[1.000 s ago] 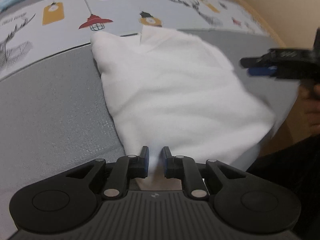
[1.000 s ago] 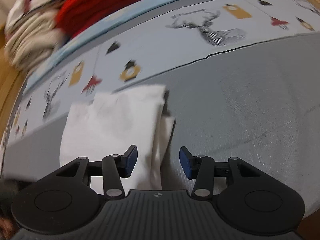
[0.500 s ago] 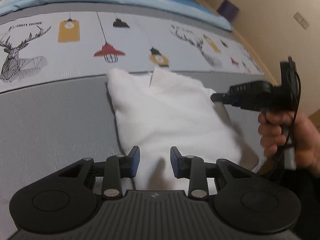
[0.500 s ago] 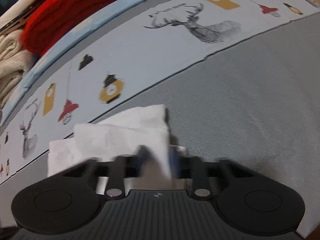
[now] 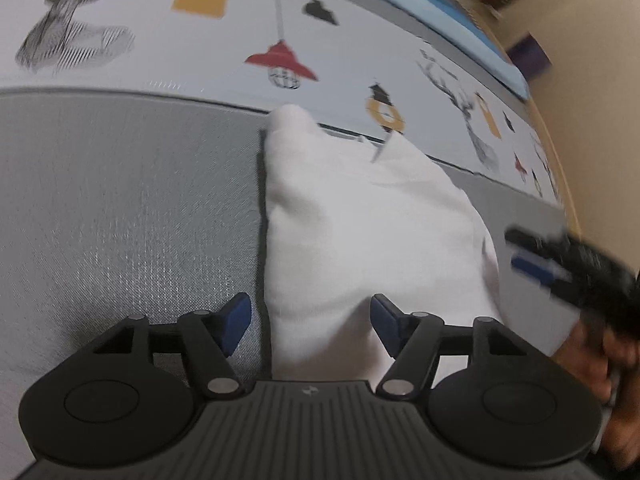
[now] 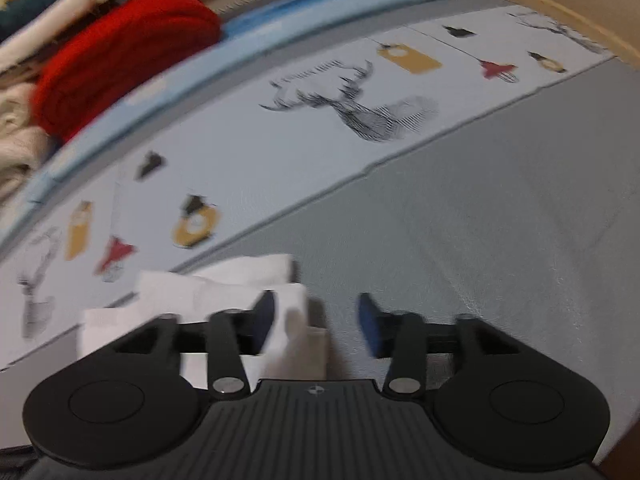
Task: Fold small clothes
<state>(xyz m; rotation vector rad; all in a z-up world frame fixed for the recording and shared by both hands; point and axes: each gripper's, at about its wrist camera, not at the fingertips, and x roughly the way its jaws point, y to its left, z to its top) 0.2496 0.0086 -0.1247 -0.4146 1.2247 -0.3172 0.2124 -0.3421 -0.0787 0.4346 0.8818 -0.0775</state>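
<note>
A folded white garment (image 5: 360, 232) lies on the grey mat (image 5: 128, 216), its far end reaching the printed strip. My left gripper (image 5: 311, 324) hovers over its near edge with jaws opening; the cloth lies between the blue pads (image 5: 236, 320) but they do not press it. The right gripper (image 5: 536, 256) shows at the garment's right side, blurred, held by a hand (image 5: 608, 364). In the right wrist view the right gripper (image 6: 316, 316) has jaws opening over the white garment (image 6: 224, 288), whose right edge sits under them, untouched.
A printed mat strip with deer, lamps and tags (image 6: 360, 108) runs behind the grey area. Beyond it lie a light blue mat (image 6: 280, 36) and a pile of clothes, a red knit (image 6: 120, 56) among them. A beige wall (image 5: 592, 60) stands at the right.
Both grippers have let go of the white garment, and their jaws have spread wide. The garment has settled flat on the mat. Both views have shifted sideways.
</note>
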